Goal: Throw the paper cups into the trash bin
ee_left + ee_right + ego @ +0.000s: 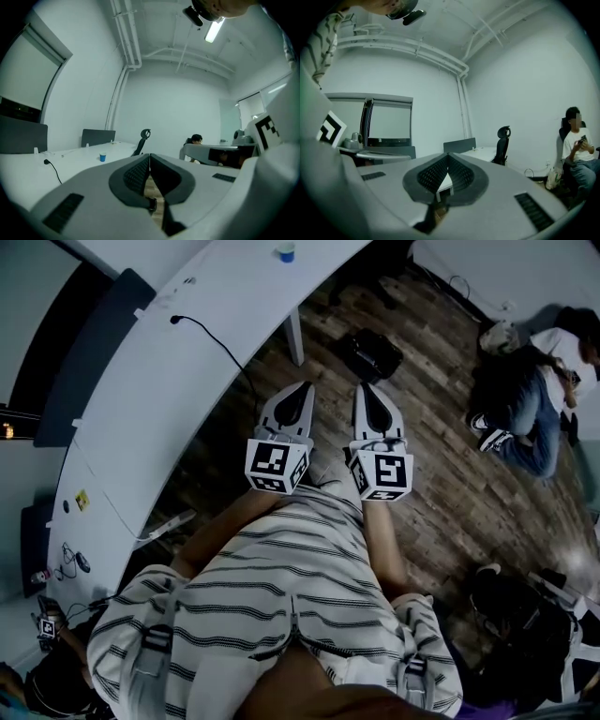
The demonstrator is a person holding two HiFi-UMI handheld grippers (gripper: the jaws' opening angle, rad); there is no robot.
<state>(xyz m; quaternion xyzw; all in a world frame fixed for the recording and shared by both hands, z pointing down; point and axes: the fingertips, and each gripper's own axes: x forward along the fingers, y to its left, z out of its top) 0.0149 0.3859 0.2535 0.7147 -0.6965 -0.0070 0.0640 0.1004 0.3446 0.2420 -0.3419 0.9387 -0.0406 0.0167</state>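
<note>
Blue cup (286, 251) far away on the white table (141, 399).
My left gripper (305, 386) and right gripper (366, 388): both closed, empty.

I see an office here — a long white curved desk (141, 390), a grey divider panel (97, 137). A black high-backed swivel chair (146, 134) too.

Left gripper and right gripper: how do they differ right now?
The left gripper is nearer the table; the right gripper is farther out over the floor. The left gripper's view takes in the cup on the table; the right gripper's shows a seated person instead. The left cube marker and the right cube marker bear different patterns. Shared: both are shut, empty and level, side by side.
</note>
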